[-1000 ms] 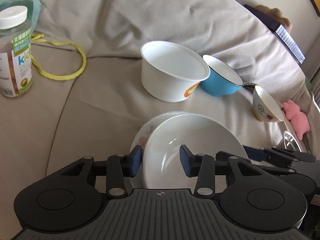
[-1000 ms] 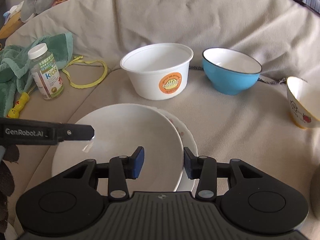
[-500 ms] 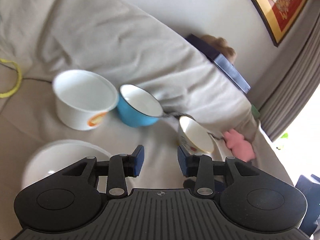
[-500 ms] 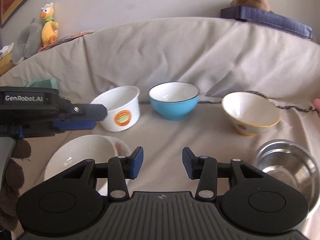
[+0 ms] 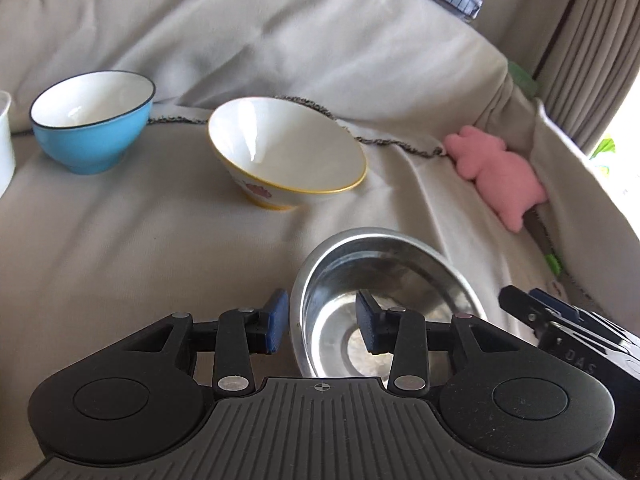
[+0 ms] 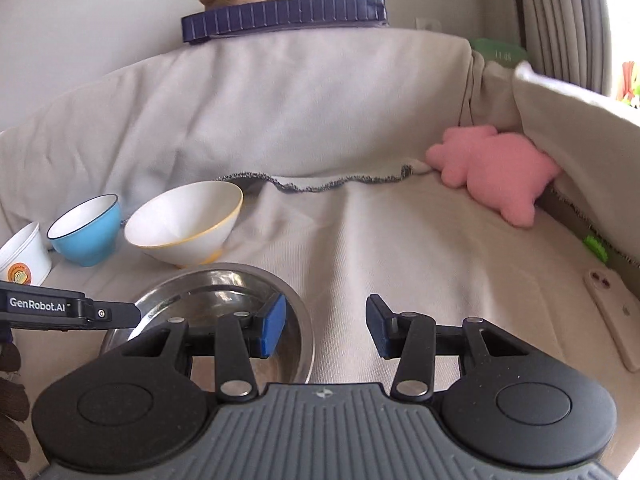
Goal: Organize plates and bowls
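A steel bowl [image 5: 384,280] sits on the beige couch cover. My left gripper [image 5: 322,326] is open, its jaws either side of the bowl's left rim. In the right wrist view the same steel bowl [image 6: 224,292] lies at lower left; my right gripper [image 6: 326,328] is open, its left finger [image 6: 272,328] over the bowl's right rim. A white bowl with a yellow rim [image 5: 288,152] leans tilted beyond it, also seen in the right wrist view [image 6: 184,224]. A blue bowl [image 5: 94,120] stands further left, also in the right wrist view [image 6: 86,228].
A white paper tub [image 6: 22,256] stands left of the blue bowl. A pink plush toy [image 6: 496,168] lies against the couch's right corner. The couch back rises behind the bowls, with a dark blue book [image 6: 284,16] on top. A phone [image 6: 612,308] lies at right.
Both grippers have swung right, away from the stacked white plates, and come down over the steel bowl. The plates have left both views. Both grippers stay open.
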`<state>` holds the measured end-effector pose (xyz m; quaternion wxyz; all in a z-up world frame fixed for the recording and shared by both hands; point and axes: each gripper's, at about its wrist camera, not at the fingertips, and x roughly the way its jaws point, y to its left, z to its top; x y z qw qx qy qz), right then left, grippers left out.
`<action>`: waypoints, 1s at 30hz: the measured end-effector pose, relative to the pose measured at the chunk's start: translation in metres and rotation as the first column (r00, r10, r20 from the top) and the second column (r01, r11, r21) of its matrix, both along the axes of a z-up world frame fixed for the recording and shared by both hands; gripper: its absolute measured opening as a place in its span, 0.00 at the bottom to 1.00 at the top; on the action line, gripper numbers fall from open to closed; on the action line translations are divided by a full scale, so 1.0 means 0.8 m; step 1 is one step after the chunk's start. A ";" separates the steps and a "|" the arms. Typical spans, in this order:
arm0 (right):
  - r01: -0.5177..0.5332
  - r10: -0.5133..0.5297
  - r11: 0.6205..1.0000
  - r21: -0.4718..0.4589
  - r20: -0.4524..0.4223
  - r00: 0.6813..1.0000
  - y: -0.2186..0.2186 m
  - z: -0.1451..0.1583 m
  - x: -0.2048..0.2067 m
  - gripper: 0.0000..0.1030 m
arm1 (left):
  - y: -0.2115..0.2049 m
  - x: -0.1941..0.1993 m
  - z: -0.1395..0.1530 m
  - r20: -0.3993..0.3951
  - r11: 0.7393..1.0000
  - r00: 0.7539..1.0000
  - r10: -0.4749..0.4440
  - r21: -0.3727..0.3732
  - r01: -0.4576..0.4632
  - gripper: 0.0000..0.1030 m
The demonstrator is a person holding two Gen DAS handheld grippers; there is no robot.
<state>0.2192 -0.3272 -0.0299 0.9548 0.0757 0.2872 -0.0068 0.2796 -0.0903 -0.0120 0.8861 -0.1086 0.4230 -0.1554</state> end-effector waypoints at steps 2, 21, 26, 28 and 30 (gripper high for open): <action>-0.024 0.025 0.998 0.063 -0.030 0.999 -0.006 -0.014 0.009 0.43 | -0.006 0.007 -0.011 -0.017 1.000 1.000 0.016 0.025 -0.015 0.40; -0.095 0.106 0.992 0.086 -0.131 0.986 0.040 -0.043 0.022 0.32 | -0.022 0.013 -0.043 -0.145 0.997 0.989 -0.019 0.065 0.029 0.33; -0.133 0.136 0.990 0.044 -0.060 0.989 0.081 -0.013 0.002 0.32 | 0.015 -0.009 -0.027 -0.113 0.999 0.994 0.012 0.038 -0.008 0.31; -0.147 0.149 0.987 0.059 -0.034 0.988 0.100 0.003 -0.005 0.32 | 0.037 -0.023 -0.013 -0.087 1.000 0.996 0.024 0.013 -0.023 0.31; -0.182 0.183 0.982 0.052 -0.001 0.983 0.126 0.019 -0.013 0.32 | 0.064 -0.036 0.003 -0.053 0.999 0.998 0.044 -0.017 -0.045 0.31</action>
